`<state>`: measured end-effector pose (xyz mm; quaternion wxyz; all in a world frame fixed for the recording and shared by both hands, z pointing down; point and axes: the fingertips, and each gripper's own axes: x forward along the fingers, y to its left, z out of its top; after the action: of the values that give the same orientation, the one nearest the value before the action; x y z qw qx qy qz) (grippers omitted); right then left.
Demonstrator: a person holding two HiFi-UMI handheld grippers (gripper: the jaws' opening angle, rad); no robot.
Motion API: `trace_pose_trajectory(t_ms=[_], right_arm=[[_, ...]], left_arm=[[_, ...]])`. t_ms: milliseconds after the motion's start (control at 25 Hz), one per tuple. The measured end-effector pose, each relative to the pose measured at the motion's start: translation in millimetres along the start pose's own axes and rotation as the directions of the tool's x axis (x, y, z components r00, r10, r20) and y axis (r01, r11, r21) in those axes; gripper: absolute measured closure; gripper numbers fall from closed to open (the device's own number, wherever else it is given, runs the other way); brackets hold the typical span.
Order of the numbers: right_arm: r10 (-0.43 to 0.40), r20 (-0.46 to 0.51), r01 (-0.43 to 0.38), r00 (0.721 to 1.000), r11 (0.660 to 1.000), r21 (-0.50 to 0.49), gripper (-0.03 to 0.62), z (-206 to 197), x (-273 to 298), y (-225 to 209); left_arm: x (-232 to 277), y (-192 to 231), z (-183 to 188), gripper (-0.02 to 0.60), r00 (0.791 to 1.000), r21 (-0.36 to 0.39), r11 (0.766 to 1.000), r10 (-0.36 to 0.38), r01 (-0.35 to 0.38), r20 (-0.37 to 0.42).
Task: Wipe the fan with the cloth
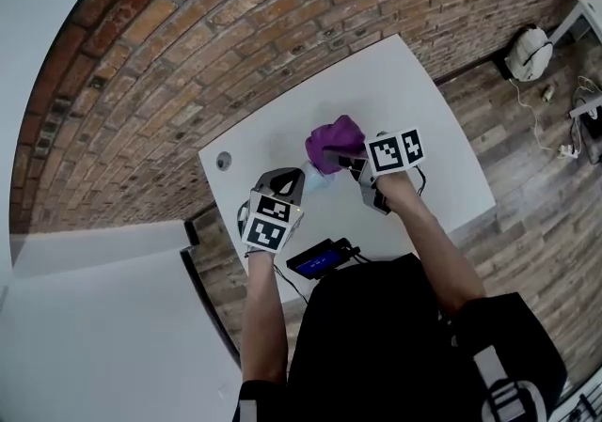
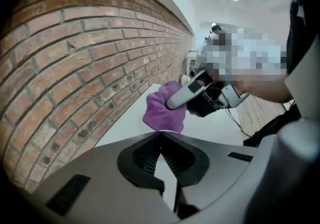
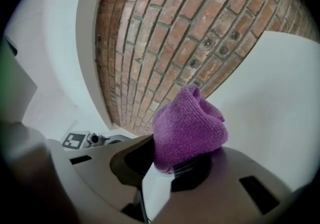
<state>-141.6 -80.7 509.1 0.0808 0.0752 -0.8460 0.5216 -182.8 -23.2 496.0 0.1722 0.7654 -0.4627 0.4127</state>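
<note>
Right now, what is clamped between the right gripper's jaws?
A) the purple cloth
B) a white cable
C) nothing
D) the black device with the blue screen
A: in the right gripper view the purple cloth bunches up out of the right gripper, whose jaws are closed on its lower edge.

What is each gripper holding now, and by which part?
The right gripper pinches the cloth by its bunched lower edge; the rest puffs up free above the jaws. The left gripper is shut on nothing.
</note>
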Motion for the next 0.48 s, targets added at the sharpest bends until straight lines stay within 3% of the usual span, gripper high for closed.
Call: trace_pose_trajectory(t_ms=[80,160,240,400,480], right_arm=[[0.054,-0.019,-0.054,0.998,0.998,-0.019,0.525,0,6,16],[0.061,-0.081,-0.064,0.995,0.997,-0.039,0.525,-13,15,21],[0.047,-0.110,-0.051,0.993,0.998,-0.030,0.525,-26,20,15],[0.025,-0.066,-0.021,0.997,0.998,0.062,0.525,-36,18,-13],[-0.028,-0.127,0.037,0.991,0.997,0.067,0.525,-56,21,-35]], left_arm=[[10,-4,-6,0.574,0.999,0.054,0.999,0.001,0.002,-0.052],[13,-6,-10,0.575,0.998,0.049,0.999,0.005,-0.002,-0.059],[12,-6,-10,0.575,0.998,0.038,0.999,-0.001,0.003,-0.061],[14,-7,-7,0.575,0.997,0.049,0.999,-0.008,0.011,-0.073],[14,-7,-7,0.575,0.998,0.045,0.999,0.000,0.003,-0.069]])
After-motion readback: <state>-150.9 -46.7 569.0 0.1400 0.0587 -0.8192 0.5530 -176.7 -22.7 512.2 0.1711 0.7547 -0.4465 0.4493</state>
